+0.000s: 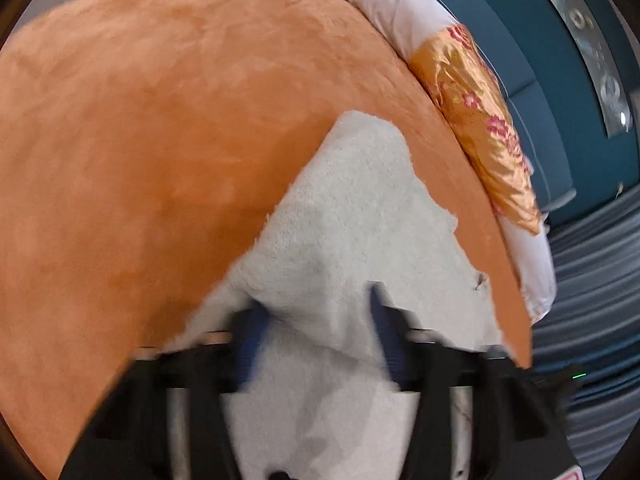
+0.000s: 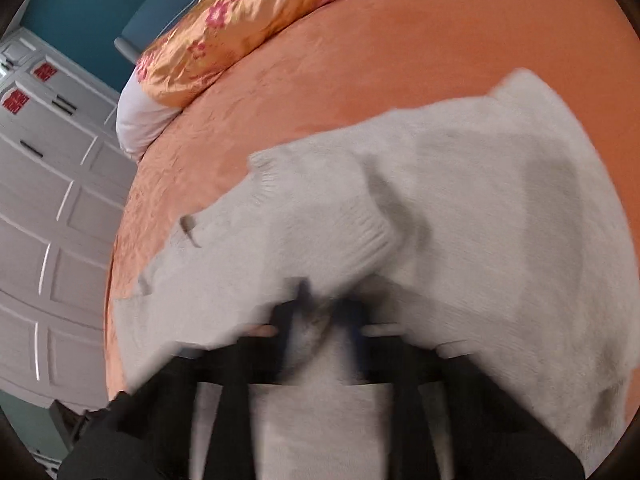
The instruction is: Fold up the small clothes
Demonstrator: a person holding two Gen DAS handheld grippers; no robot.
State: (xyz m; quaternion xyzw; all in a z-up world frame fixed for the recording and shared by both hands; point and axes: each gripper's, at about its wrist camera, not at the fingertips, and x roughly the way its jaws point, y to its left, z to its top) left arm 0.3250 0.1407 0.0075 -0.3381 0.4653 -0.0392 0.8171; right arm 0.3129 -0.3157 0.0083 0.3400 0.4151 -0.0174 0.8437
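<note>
Holding the left tongs (image 1: 316, 320) low over the bed, you are keeping their two blue-padded fingers (image 1: 248, 344) well apart, with a loose fold of the white sweater (image 1: 360, 208) lying between them; the pads are not pressing on it, though the picture is blurring here. With your other hand you are pointing the right tongs (image 2: 324, 304) down at the same garment, and there the fingers are standing much closer together, pinching a gathered bunch of the knit at their tips, as far as the blur is letting you judge. Just beyond that pinch a ribbed cuff (image 2: 368, 236) is folding back over the body of the sweater, which is spreading wide and rumpled across the near part of the orange bed cover (image 1: 140, 140). Farther off, the cover is lying bare up to a satin quilt (image 1: 476, 120) in orange with pink flowers, which is resting along the far edge of the bed on white bedding. Behind it a teal padded wall (image 1: 520, 60) is rising, grey curtains (image 1: 592, 280) are hanging beside it in the left wrist view, and white panelled wardrobe doors (image 2: 52, 200) are showing to the side in the right wrist view.
</note>
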